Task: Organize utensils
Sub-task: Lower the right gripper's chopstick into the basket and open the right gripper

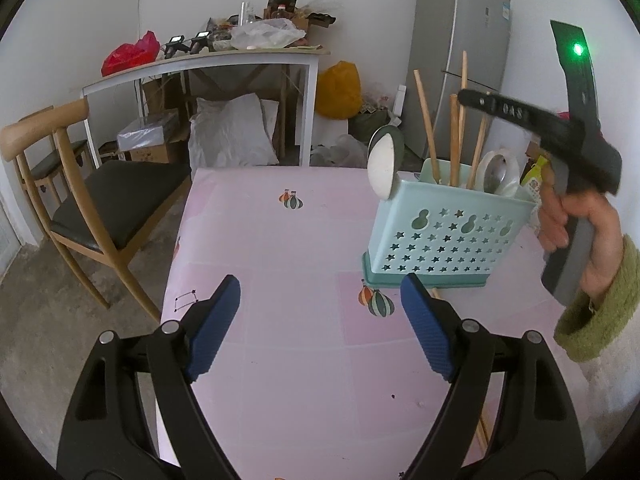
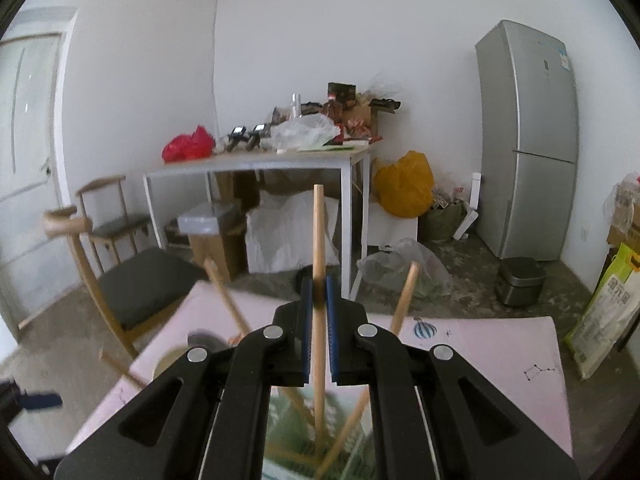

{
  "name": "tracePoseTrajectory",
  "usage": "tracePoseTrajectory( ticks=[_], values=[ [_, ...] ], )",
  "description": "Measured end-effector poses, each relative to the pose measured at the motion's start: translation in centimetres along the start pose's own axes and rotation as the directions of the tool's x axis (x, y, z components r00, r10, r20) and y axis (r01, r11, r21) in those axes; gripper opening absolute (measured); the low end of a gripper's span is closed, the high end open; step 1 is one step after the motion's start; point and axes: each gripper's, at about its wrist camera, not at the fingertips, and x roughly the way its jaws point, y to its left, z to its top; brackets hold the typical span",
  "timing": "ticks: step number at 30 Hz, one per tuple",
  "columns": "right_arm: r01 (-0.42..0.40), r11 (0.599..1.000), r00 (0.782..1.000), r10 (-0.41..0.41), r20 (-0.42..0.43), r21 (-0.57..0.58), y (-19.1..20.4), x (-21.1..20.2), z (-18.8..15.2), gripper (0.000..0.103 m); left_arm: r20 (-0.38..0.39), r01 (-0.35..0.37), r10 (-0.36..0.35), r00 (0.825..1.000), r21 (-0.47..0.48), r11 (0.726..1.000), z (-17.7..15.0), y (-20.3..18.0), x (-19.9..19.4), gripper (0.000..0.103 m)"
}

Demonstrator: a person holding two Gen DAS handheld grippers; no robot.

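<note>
clamping wooden stick (image 2: pixel 319 240), right gripper (image 2: pixel 319 300), left gripper (image 1: pixel 320 308) wide, empty

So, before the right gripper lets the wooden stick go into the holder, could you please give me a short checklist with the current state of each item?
1. Right gripper clamped on the wooden stick: ok.
2. Stick roughly upright over the utensil holder: ok.
3. Stick's lower end inside the holder: cannot tell, blurred.
4. Holder standing upright on the table: ok.
5. Left gripper open, empty and clear of the holder: ok.
6. Room left among the other sticks: cannot tell.
</note>
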Motion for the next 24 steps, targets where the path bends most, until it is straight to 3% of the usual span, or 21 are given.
tracePoseTrajectory(
  ticks=[6, 17, 24],
  values=[
    [-0.003, 0.998, 1.000, 0.001, -0.026, -0.065, 0.8, -1.1, -1.7, 0.007, -0.016, -0.010, 0.010, 1.000, 0.002, 1.000, -0.2, -0.5, -0.2, 0.079],
    [-0.005, 0.993, 0.999, 0.000, -0.039, -0.119, 1.7, -4.4, -1.5, 0.008, -0.023, -0.019, 0.020, 1.000, 0.028, 0.999, -0.8, -1.7, -1.1, 0.083],
    [0.016, 0.998, 1.000, -0.017, -0.021, -0.060, 1.1, -9.3, -1.1, 0.021, -0.030, -0.020, 0.022, 0.999, 0.041, 0.999, -1.2, -1.8, -1.3, 0.083]
  ],
)
